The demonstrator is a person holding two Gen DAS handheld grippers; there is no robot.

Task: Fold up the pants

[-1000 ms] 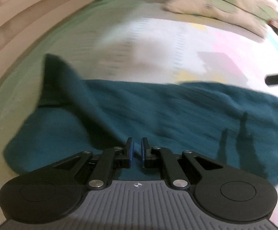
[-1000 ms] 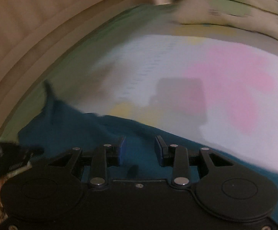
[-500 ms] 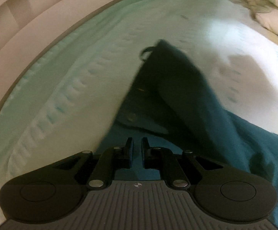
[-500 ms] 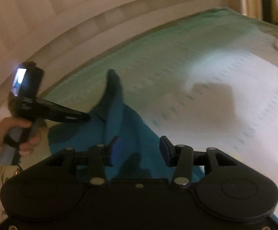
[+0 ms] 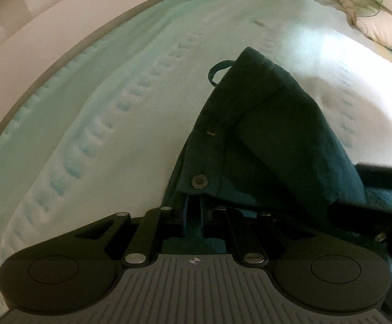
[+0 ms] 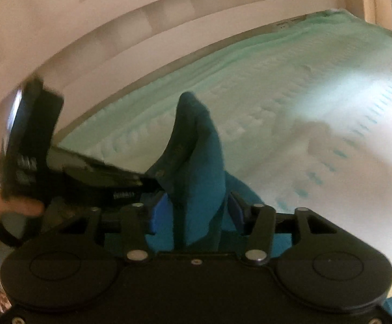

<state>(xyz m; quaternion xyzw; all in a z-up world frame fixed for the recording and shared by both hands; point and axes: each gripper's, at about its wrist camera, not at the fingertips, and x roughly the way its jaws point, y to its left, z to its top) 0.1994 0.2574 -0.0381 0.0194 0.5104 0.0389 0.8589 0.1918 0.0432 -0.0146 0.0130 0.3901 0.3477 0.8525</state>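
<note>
The teal pants (image 5: 271,140) lie on a mint-green and white quilt (image 5: 109,102). In the left wrist view their waistband end, with a metal button (image 5: 199,182) and a belt loop, stands up in front of my left gripper (image 5: 193,210), which is shut on the fabric. In the right wrist view a raised fold of the pants (image 6: 198,167) sits between the blue pads of my right gripper (image 6: 196,210), whose jaws stand apart around it. The left gripper (image 6: 131,181) shows there, holding the same fold from the left.
A pale wooden slatted bed rail (image 6: 169,27) curves along the far edge of the quilt. A floral pillow (image 5: 371,13) lies at the top right of the left wrist view. The right gripper's body (image 5: 384,183) enters that view at the right edge.
Both grippers have swung left toward the waistband end of the pants and moved together. The pants corner now stands lifted in the left gripper, and the fold has come between the right jaws.
</note>
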